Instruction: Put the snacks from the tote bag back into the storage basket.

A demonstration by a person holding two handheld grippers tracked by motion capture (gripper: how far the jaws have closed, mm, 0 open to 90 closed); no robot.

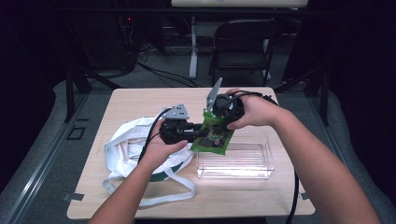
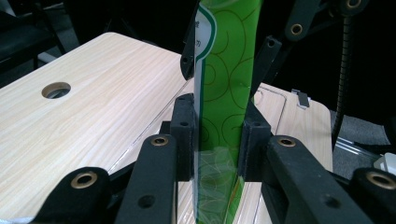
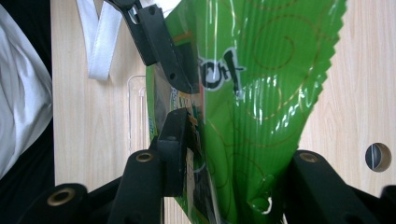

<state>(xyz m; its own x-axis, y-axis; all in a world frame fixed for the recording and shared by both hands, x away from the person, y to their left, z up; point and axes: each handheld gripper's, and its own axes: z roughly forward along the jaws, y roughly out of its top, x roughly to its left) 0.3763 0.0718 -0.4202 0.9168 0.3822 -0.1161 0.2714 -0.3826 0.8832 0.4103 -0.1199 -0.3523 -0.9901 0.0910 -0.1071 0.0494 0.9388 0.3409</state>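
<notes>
White cloth of a tote bag [image 1: 126,147] lies at the left of the wooden table [image 1: 140,100] in the high view. Beside it the left gripper [image 1: 195,132] is clenched on a green snack packet [image 1: 214,135], held above the table next to a clear plastic bin [image 1: 243,161]. The left gripper view shows both pads pressing the packet's edge. The right gripper [image 1: 212,114] grasps the same packet; its own view shows the serrated edge and the table's hole [image 3: 378,157].

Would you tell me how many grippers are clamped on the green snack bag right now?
2: the left gripper pinches the green snack bag at its left edge, the right gripper its top.
</notes>
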